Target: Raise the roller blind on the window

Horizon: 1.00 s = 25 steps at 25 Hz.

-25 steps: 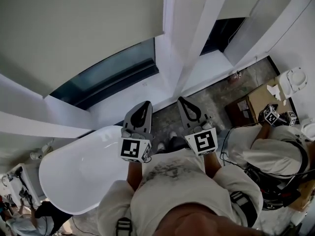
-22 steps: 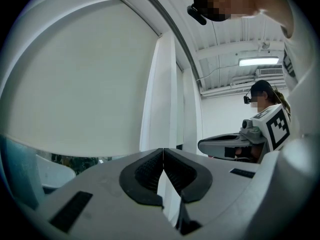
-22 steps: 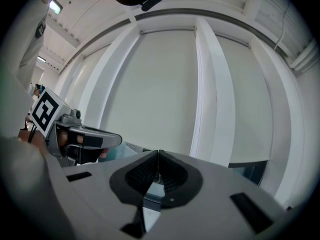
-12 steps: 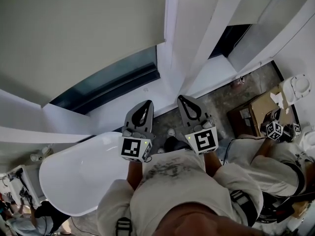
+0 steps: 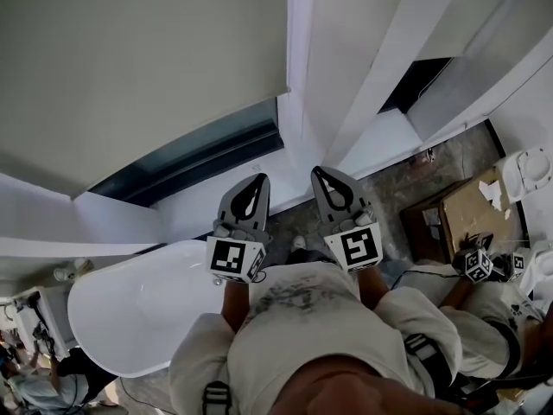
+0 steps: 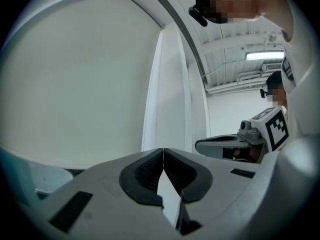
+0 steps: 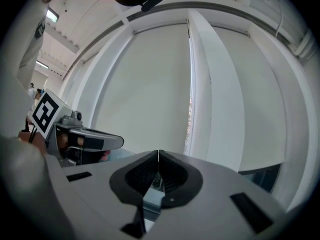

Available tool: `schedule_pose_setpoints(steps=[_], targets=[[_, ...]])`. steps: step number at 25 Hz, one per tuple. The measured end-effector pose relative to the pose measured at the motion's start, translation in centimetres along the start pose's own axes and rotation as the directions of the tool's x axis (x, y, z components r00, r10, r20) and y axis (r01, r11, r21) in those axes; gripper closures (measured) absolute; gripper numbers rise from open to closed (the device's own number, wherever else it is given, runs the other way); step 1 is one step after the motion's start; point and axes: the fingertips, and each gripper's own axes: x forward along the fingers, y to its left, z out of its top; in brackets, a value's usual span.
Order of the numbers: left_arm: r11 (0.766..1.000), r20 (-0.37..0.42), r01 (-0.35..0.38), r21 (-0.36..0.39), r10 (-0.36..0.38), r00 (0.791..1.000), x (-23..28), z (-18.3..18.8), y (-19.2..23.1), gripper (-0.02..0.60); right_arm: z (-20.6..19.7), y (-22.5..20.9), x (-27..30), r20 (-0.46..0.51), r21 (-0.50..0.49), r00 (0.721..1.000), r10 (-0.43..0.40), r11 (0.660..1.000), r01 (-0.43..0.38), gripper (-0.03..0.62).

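Observation:
The cream roller blind (image 5: 138,59) hangs over the left window, with a strip of dark glass (image 5: 199,150) showing under its lower edge. It fills the left gripper view as blind (image 6: 80,74) and shows in the right gripper view as blind (image 7: 145,89). A thin beaded cord (image 7: 190,119) runs beside the white mullion (image 5: 298,76). My left gripper (image 5: 253,182) and right gripper (image 5: 322,175) are held side by side in front of my chest, short of the window. Both are shut with nothing between the jaws, as left gripper (image 6: 163,150) and right gripper (image 7: 158,153) show.
A white bathtub (image 5: 130,309) stands below left, under the window sill. A second blind (image 5: 363,41) covers the window to the right of the mullion. Another person (image 5: 484,318) with marker-cube grippers stands at lower right, near a cardboard box (image 5: 471,214).
Both grippers keep the same shut, side-by-side pose. My head view has shifted slightly, and the other person at the right now sits lower in the frame.

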Motion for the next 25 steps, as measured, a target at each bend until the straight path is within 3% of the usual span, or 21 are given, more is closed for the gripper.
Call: schedule_pose_setpoints(steps=[12,25], targets=[[1.000,-0.005,-0.015,0.025,0.015,1.000,5.1,0.3,2.0,0.572,-2.2,-4.3,3.8,-0.047,0.024,0.999,-0.013,1.000,0.014,0.531],[0.991,-0.025,0.130,0.016,-0.130,0.991,11.8,-0.8,5.8,0.572,-3.2,-6.3,9.0,-0.076,0.030,0.993,-0.095,0.995,0.097,0.531]])
